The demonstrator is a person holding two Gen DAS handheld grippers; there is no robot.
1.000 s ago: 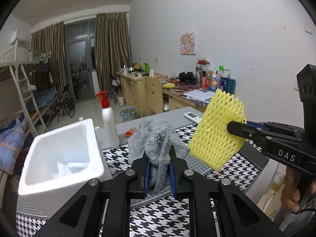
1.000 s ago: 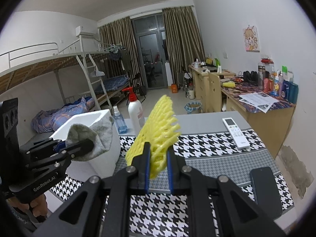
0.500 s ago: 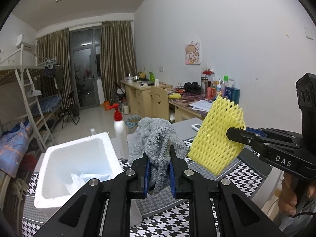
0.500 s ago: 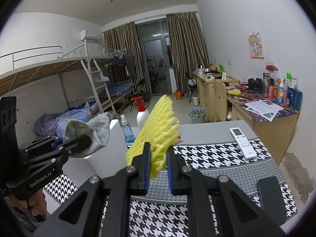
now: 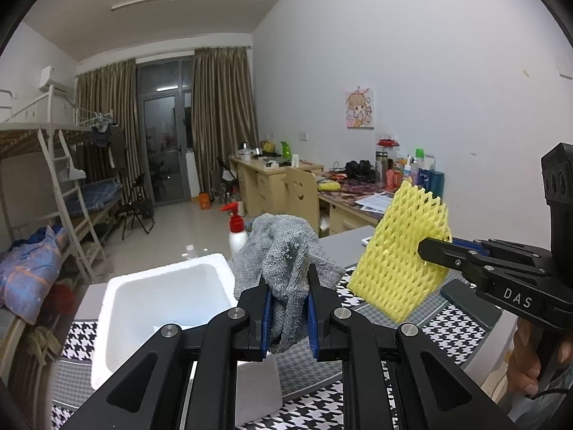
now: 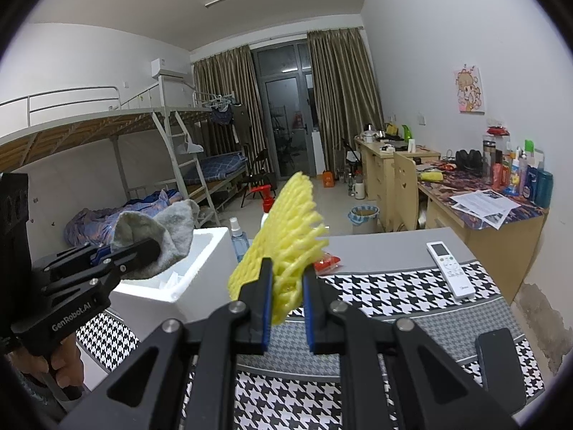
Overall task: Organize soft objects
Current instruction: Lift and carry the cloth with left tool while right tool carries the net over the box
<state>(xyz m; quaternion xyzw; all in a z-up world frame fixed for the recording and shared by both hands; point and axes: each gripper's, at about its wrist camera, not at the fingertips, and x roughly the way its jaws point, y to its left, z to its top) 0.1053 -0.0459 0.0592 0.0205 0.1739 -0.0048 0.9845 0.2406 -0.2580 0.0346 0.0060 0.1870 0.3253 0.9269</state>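
My left gripper is shut on a grey knitted sock, held in the air beside the white foam box. In the right wrist view the sock hangs over the box's rim in the left gripper. My right gripper is shut on a yellow foam net sleeve, raised over the houndstooth table mat. In the left wrist view the yellow net sits at the right, pinched by the right gripper.
A red-capped white spray bottle and a small clear bottle stand behind the box. A white remote, a black phone and a red packet lie on the table. Desks stand along the right wall, bunk beds at the left.
Both grippers have risen a little with the sock and the net still held. The foam box and table now sit lower in both views.
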